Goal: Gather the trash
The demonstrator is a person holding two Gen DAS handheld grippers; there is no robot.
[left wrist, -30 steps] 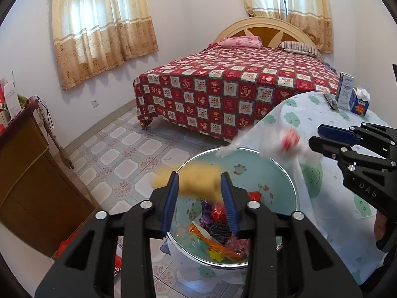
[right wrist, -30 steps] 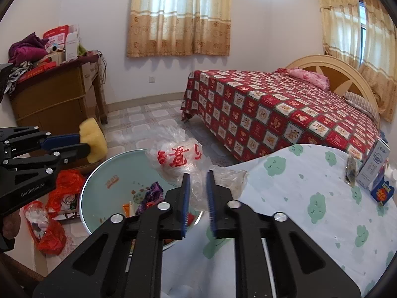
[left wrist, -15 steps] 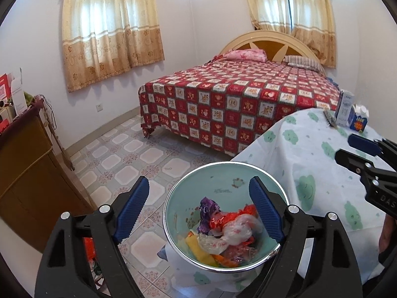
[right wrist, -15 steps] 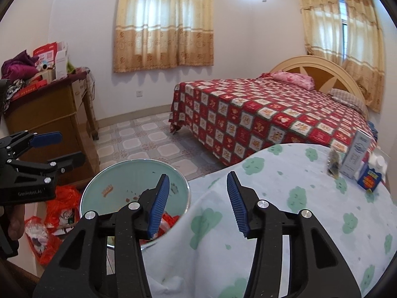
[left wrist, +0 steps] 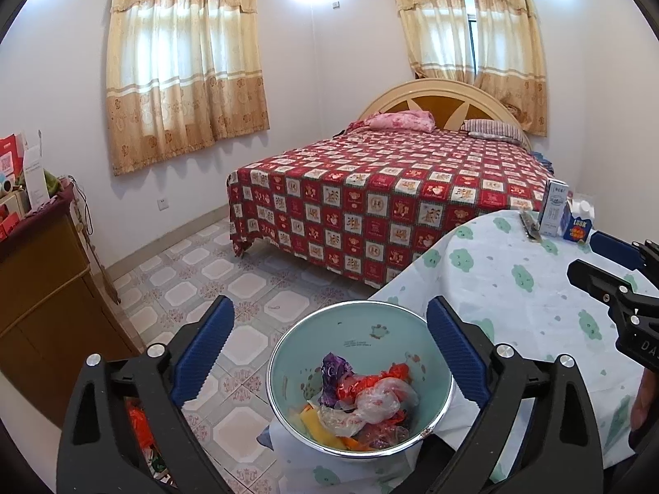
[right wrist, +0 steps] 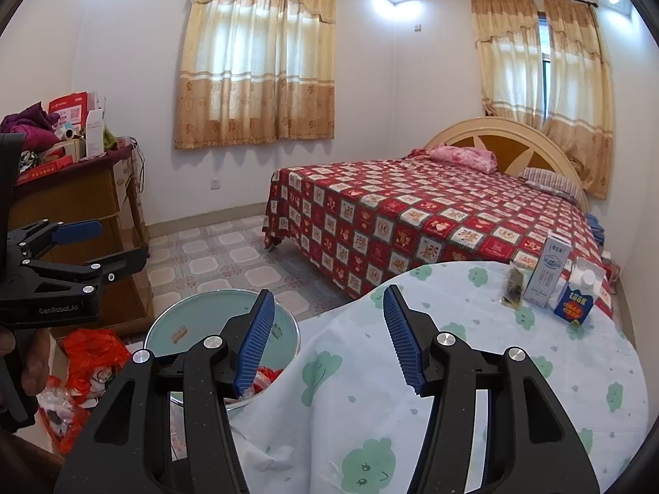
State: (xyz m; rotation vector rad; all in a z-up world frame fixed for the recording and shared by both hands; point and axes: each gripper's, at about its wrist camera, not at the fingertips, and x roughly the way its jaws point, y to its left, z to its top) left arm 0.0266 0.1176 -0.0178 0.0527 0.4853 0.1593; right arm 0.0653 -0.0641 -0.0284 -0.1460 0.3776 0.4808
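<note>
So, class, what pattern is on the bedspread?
Red-and-cream checks with small pictures on the bedspread, clearest in the right wrist view.

Left tongs (left wrist: 329, 350), right tongs (right wrist: 327, 339): matte black angular plastic frames, ribbed blue pads, silver round screws, white "GenRobot.AI" lettering.

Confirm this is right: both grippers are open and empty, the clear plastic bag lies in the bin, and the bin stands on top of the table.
Not quite. The bin stands on the floor beside the table, not on it, as the left wrist view shows. The rest holds: left gripper and right gripper are open and empty, jaws just opened, and the plastic bag lies in the bin.
</note>
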